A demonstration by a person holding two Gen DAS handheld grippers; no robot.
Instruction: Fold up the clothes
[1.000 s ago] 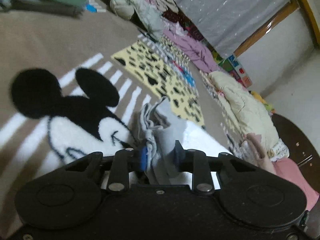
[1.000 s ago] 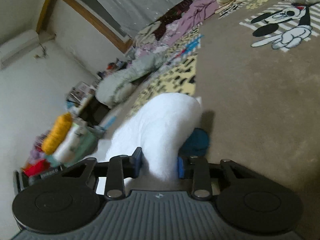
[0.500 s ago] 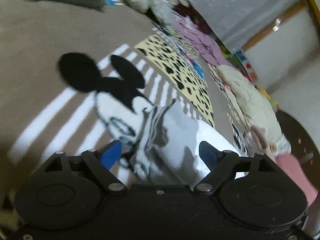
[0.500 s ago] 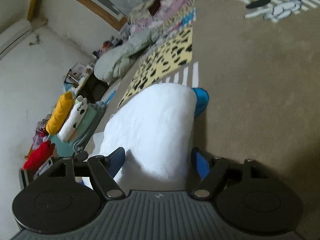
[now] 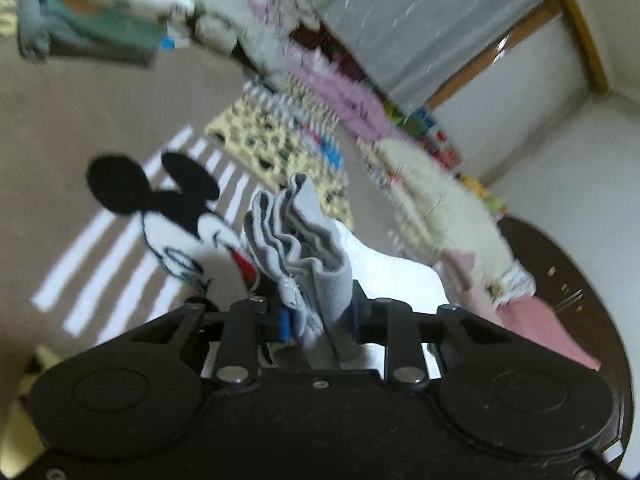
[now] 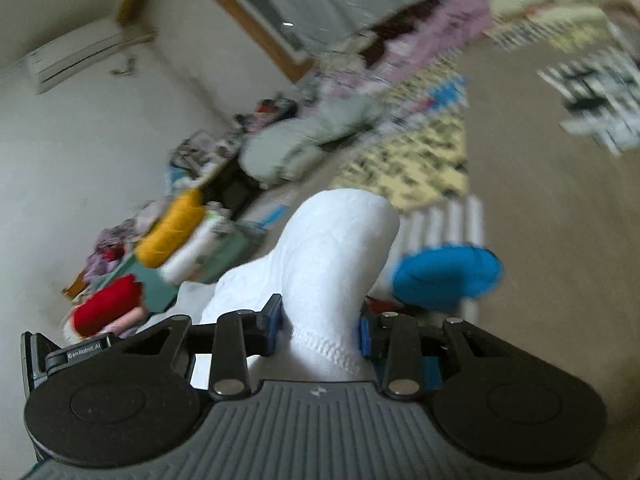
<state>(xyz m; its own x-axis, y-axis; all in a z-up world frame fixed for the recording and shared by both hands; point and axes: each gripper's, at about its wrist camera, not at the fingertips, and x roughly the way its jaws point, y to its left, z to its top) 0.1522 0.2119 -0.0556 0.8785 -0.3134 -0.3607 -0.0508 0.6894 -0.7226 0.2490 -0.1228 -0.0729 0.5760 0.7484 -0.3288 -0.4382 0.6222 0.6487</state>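
Note:
In the left wrist view my left gripper point(image 5: 318, 318) is shut on the bunched grey ribbed hem point(image 5: 294, 236) of a white garment point(image 5: 396, 276), which trails off to the right over the brown carpet. In the right wrist view my right gripper point(image 6: 320, 326) is shut on a thick fold of the same white garment point(image 6: 332, 256), which rises in a hump in front of the fingers. A blue piece of cloth point(image 6: 448, 276) shows just right of the white fold. Both views are blurred by motion.
The brown carpet carries a cartoon mouse print point(image 5: 160, 204) and a yellow spotted mat point(image 5: 272, 148). Stacked folded clothes, orange, white, green and red point(image 6: 168, 248), lie at the left. Piles of bedding and clothes point(image 5: 440, 204) line the far wall. A dark round table point(image 5: 580, 280) stands right.
Half a second ago both grippers stood open around the garment; now both are shut on it again, the left on the grey hem, and both have lifted and swung.

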